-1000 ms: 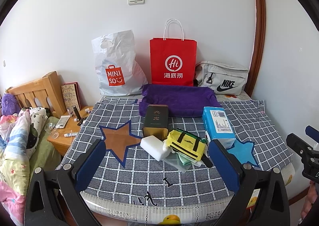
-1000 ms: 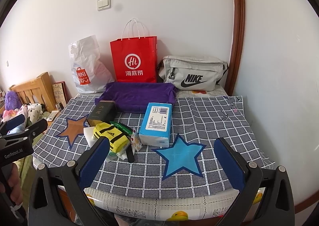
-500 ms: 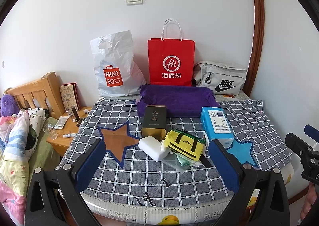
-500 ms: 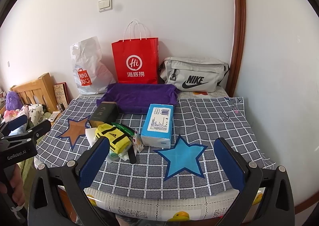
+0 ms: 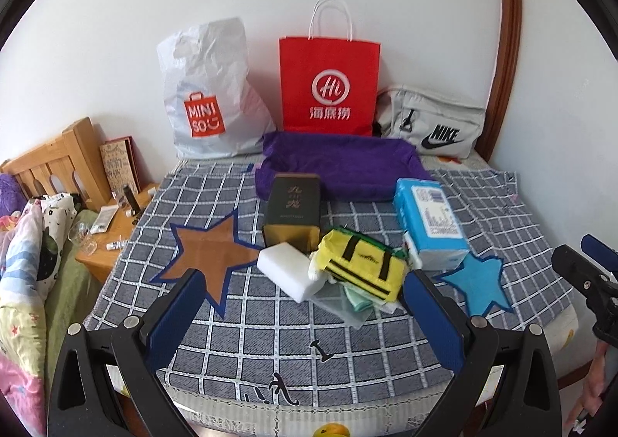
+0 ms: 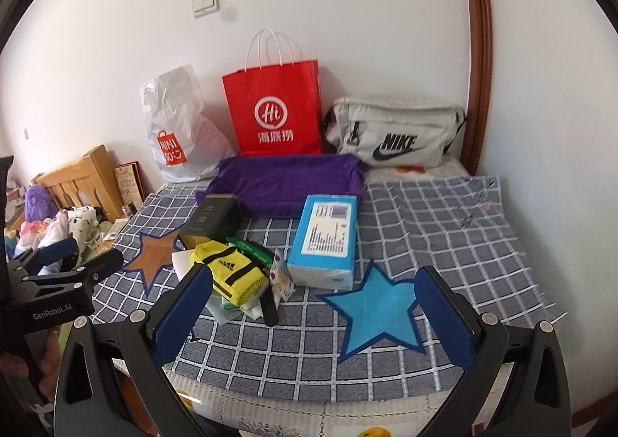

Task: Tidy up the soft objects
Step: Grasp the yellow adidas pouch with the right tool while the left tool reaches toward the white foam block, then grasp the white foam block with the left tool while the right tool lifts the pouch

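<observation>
Nothing looks tidied yet: the yellow bag [image 5: 363,267], white sponge [image 5: 287,269] and blue tissue pack [image 5: 428,222] sit heaped mid-bed between two stars, while the left gripper [image 5: 305,317] and right gripper [image 6: 313,321] hover near, fingers spread and empty.

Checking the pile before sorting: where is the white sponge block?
In the left wrist view the white sponge block lies mid-bed, against the yellow bag on its left, before the dark box.

A yellow pouch [image 5: 363,267] lies beside a white sponge [image 5: 289,270], near a blue tissue pack [image 5: 428,221].
</observation>
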`<state>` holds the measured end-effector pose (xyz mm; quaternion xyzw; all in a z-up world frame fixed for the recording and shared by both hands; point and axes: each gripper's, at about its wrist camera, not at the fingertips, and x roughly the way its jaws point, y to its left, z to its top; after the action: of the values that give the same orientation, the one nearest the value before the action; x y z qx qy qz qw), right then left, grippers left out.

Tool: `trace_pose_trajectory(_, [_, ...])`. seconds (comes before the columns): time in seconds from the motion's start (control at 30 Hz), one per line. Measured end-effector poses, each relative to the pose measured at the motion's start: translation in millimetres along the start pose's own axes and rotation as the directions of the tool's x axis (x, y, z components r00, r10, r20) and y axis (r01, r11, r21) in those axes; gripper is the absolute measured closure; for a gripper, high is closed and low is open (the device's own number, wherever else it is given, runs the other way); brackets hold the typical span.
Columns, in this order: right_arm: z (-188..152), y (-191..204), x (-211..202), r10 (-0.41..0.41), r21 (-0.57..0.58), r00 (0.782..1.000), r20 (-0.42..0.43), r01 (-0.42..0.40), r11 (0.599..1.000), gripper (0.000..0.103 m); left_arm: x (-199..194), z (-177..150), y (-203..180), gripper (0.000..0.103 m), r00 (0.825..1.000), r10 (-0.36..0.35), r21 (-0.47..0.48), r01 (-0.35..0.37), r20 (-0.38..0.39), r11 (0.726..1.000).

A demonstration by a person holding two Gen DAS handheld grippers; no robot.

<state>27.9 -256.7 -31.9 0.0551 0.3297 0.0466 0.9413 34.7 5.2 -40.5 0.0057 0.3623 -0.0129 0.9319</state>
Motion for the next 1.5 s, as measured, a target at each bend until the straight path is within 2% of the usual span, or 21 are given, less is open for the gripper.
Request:
trace_pose_trajectory(0.17, [-11,16,43,0.070,-0.067,0.995,-0.075,-0.075,0.995,0.000,36,-12,17,0.000,0.996,0.039,-0.031,-0.042,-0.083,0.999])
trace_pose_trajectory(0.23, [-15,29,61,0.081,-0.118,0.991,-0.103,-0.093,0.989,0.000,51,-15,28,0.003,0.991,0.053,-0.054,-0.060,-0.119,0.997])
trace_pose_trajectory(0.53, [-17,87,122,0.189,-0.238,0.963,-0.192,-0.232,0.943,0.002,95,-16,71,0.004,0.978,0.062,-0.108,-0.085,-0.201,0.991])
trace_pose_trajectory(0.67, [-17,109,149,0.170,-0.311,0.959,-0.225,-0.236,0.921,0.002,110,-17,86,0.004,0.973,0.042,-0.137,-0.075,-0.226,0.988])
trace_pose_trajectory(0.9, [-17,124,199,0.136,-0.326,0.940,-0.314,-0.242,0.914,0.002,132,-22,103,0.004,0.969,-0.017,-0.174,-0.027,-0.245,0.984])
trace_pose_trajectory(0.93, [-19,126,206,0.111,-0.343,0.938,-0.328,-0.228,0.911,0.005,135,-22,104,0.004,0.969,-0.023,-0.176,-0.022,-0.246,0.984])
trace_pose_trajectory(0.97, [-21,128,212,0.092,-0.359,0.935,-0.341,-0.220,0.907,0.016,137,-22,105,0.004,0.968,-0.027,-0.179,-0.019,-0.248,0.984])
trace_pose_trajectory(1.0, [-21,128,215,0.091,-0.360,0.931,-0.353,-0.225,0.905,0.022,140,-22,106,0.004,0.967,-0.033,-0.182,-0.014,-0.251,0.983])
trace_pose_trajectory(1.07, [-17,123,215,0.111,-0.330,0.925,-0.363,-0.239,0.913,0.029,145,-21,108,0.004,0.966,-0.049,-0.189,0.000,-0.255,0.982])
trace_pose_trajectory(1.1, [-13,121,211,0.142,-0.310,0.921,-0.364,-0.263,0.914,0.037,148,-20,109,0.005,0.965,-0.055,-0.191,0.006,-0.256,0.981])
trace_pose_trajectory(1.13, [-11,120,210,0.160,-0.299,0.917,-0.367,-0.279,0.913,0.058,150,-20,109,0.005,0.965,-0.060,-0.193,0.010,-0.257,0.981])
trace_pose_trajectory(1.2, [-2,119,200,0.163,-0.289,0.921,-0.354,-0.273,0.917,0.065,152,-19,109,0.005,0.965,-0.074,-0.196,0.024,-0.251,0.980])
trace_pose_trajectory(1.23, [0,119,196,0.167,-0.283,0.923,-0.348,-0.273,0.919,0.073,154,-18,108,0.005,0.965,-0.084,-0.195,0.035,-0.247,0.980])
trace_pose_trajectory(1.37, [13,110,183,0.240,-0.193,0.911,-0.335,-0.316,0.929,0.084,154,-18,106,0.006,0.964,-0.096,-0.192,0.049,-0.246,0.980])
trace_pose_trajectory(1.5, [17,98,172,0.276,-0.125,0.906,-0.322,-0.330,0.936,0.087,152,-19,103,0.006,0.964,-0.091,-0.188,0.044,-0.252,0.981])
